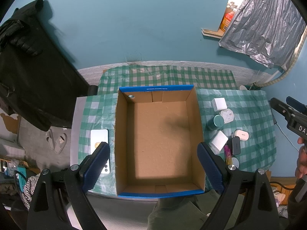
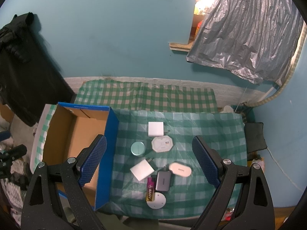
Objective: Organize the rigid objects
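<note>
An open cardboard box (image 1: 159,140) with blue outer walls (image 2: 109,153) sits on the green checked tablecloth, nothing inside it. Right of it lie several small items: a white cube (image 2: 155,129), an octagonal white box (image 2: 161,144), a teal round tin (image 2: 137,148), a white charger (image 2: 142,169), a white oval case (image 2: 180,169), a grey power bank (image 2: 163,181), a purple stick (image 2: 150,189) and a white disc (image 2: 156,201). My left gripper (image 1: 153,151) hangs open above the box. My right gripper (image 2: 148,143) hangs open above the items.
A white phone (image 1: 99,149) lies on the cloth left of the box. A black garment (image 1: 28,67) hangs at the left. The blue wall stands behind the table, with crinkled silver sheeting (image 2: 239,38) at the upper right. Slippers (image 1: 57,141) lie on the floor.
</note>
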